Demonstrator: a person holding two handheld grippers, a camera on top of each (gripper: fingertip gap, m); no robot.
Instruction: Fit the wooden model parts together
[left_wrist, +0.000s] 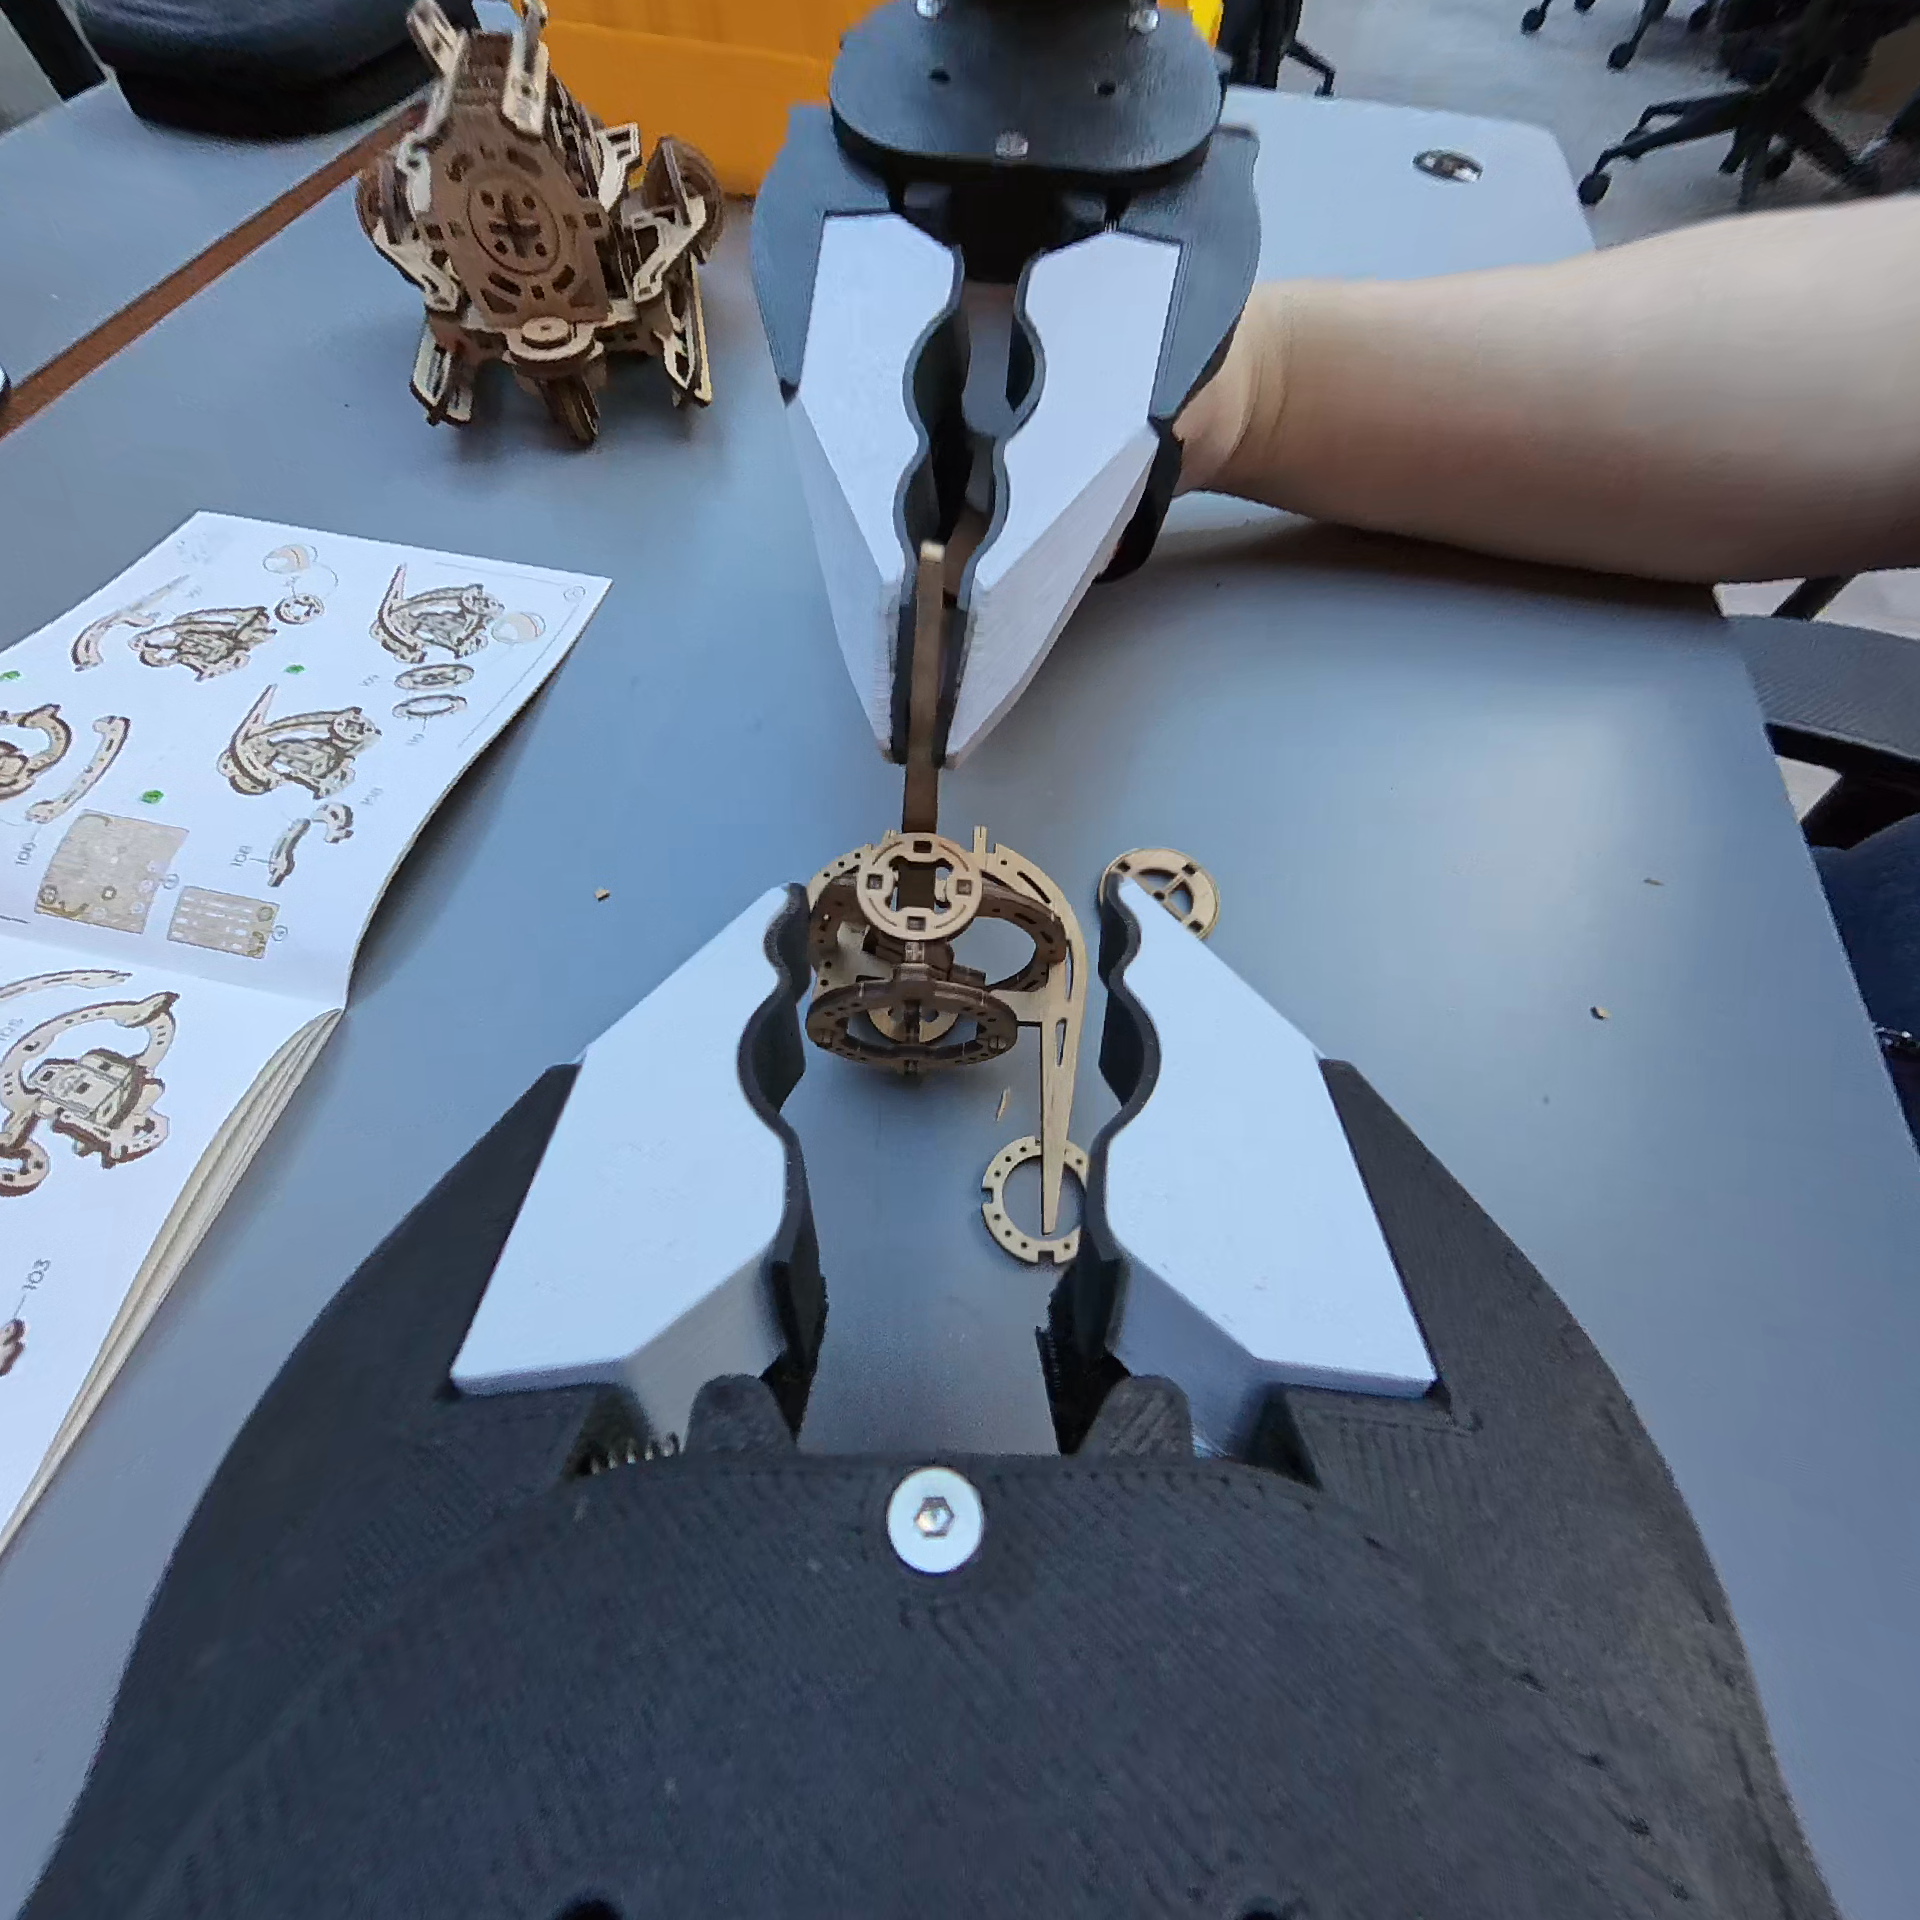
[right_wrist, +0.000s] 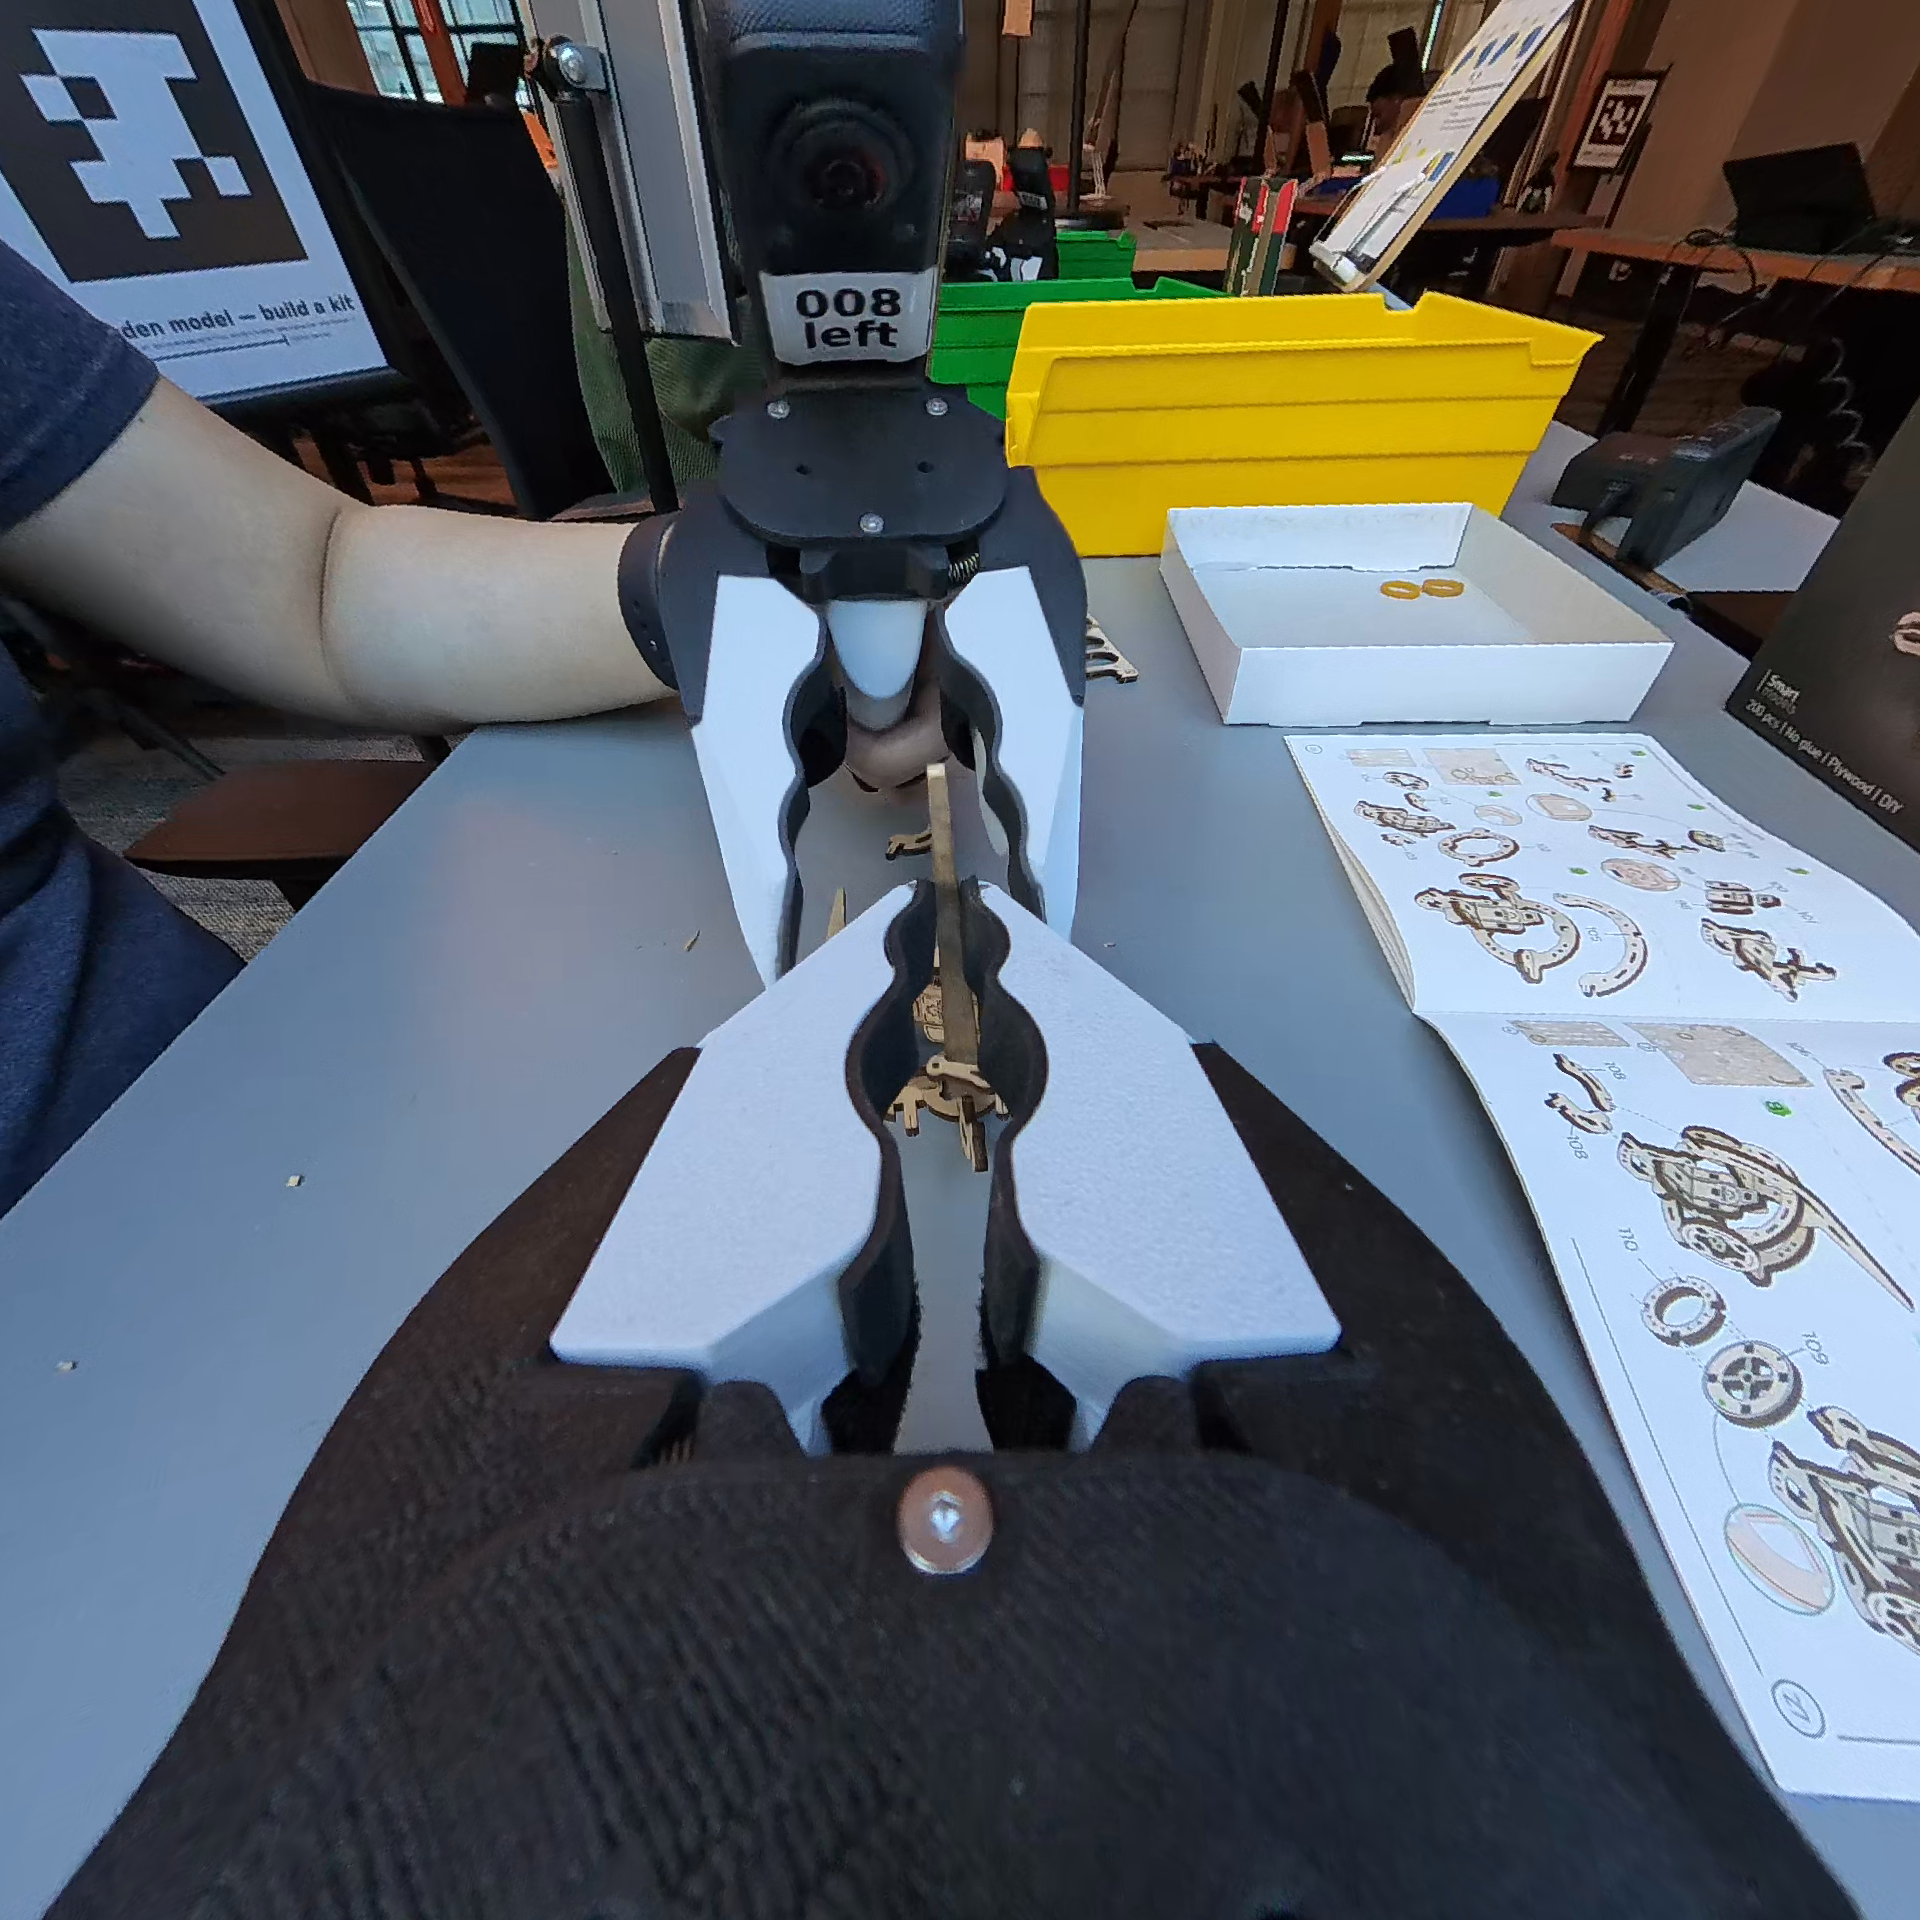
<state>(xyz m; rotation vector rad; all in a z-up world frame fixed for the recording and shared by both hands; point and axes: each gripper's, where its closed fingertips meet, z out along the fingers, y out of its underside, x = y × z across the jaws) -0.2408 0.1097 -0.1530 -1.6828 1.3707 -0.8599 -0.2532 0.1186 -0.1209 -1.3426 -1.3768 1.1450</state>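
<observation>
A small wooden sub-assembly (left_wrist: 914, 982) of rings and curved bands stands on the grey table (left_wrist: 1403, 831). My left gripper (left_wrist: 951, 914) is open, with a fingertip on each side of it; the left tip is close against it. My right gripper (left_wrist: 923, 753) comes from the far side, shut on a flat wooden strip (left_wrist: 923, 675) held upright, its lower end at the assembly's top ring. In the right wrist view, my right gripper (right_wrist: 948, 899) pinches the strip (right_wrist: 948, 935). The assembly (right_wrist: 940, 1091) shows through the gap below. The left gripper's white fingers (right_wrist: 743, 748) stand opposite.
Two loose wooden rings (left_wrist: 1158, 888) (left_wrist: 1029, 1200) lie right of the assembly. An open instruction booklet (left_wrist: 208, 779) lies to the left, and a finished wooden model (left_wrist: 530, 229) stands behind it. A white box (right_wrist: 1403, 623) and a yellow bin (right_wrist: 1278, 416) stand by the booklet (right_wrist: 1662, 1039). A person's forearm (left_wrist: 1558, 416) rests on the table. Less than 4 cm separates the two grippers' tips.
</observation>
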